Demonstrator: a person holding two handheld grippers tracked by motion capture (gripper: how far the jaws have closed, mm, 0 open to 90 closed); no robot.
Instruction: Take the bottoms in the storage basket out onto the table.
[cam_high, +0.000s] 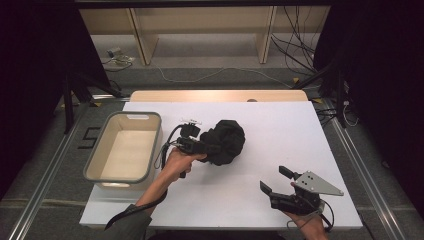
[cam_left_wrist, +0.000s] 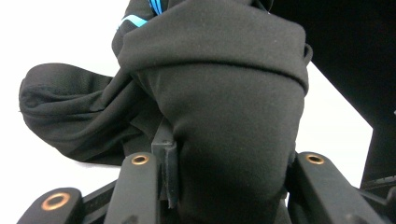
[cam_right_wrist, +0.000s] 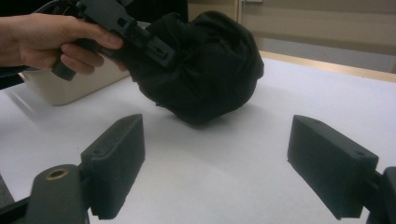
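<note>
We see the left gripper (cam_high: 202, 146) near the middle of the white table (cam_high: 280, 130), its jaws closed on a bunched-up black fabric garment (cam_high: 226, 141) that sits just to its 3 o'clock side. In the left gripper view the cloth (cam_left_wrist: 219, 116) is packed between the two black jaws, with a thin light blue stripe (cam_left_wrist: 135, 19) showing at 11 o'clock. From the right gripper view, the bundle (cam_right_wrist: 205, 70) seems to hang just clear of the tabletop, with a shadow under it. A beige rectangular plastic bin (cam_high: 102, 165) stands at 9 o'clock from the garment, near the left hand (cam_high: 177, 162). The right gripper (cam_high: 275, 180) hovers at 5 o'clock, well apart from the cloth, jaws spread wide and gripping nothing.
</note>
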